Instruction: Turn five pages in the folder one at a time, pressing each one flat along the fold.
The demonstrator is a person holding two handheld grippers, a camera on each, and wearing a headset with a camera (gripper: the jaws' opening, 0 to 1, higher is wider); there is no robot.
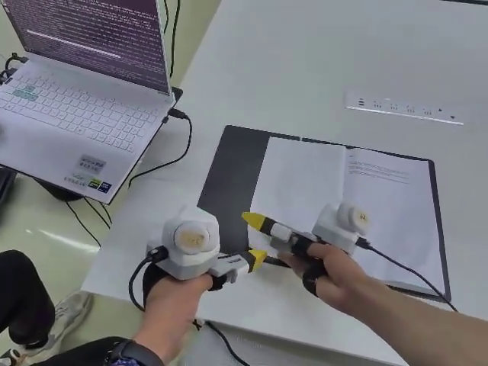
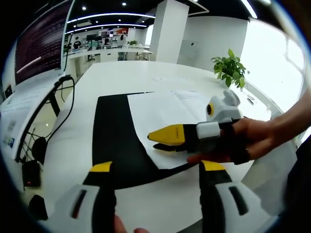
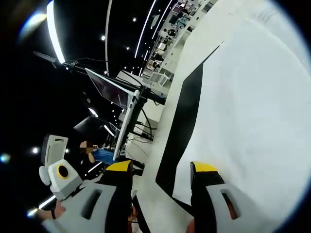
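Note:
The folder lies open on the white table, its black inside cover [image 1: 231, 175] on the left and white pages [image 1: 305, 191] on the right. The right-hand page [image 1: 393, 206] carries a few lines of print. My right gripper [image 1: 259, 223] points left over the lower left corner of the white page [image 2: 160, 111]. Its yellow-tipped jaws stand apart in the right gripper view [image 3: 161, 167], with the page edge and black cover [image 3: 182, 126] beyond them. My left gripper [image 1: 254, 261] sits just in front of the folder's near edge, jaws wide open [image 2: 156, 167] and holding nothing.
An open white laptop [image 1: 69, 99] stands at the left on a lower surface, with a black cable [image 1: 164, 160] running from it. A socket strip [image 1: 400, 107] is set into the table behind the folder. The table's near edge [image 1: 152, 293] runs just below my hands.

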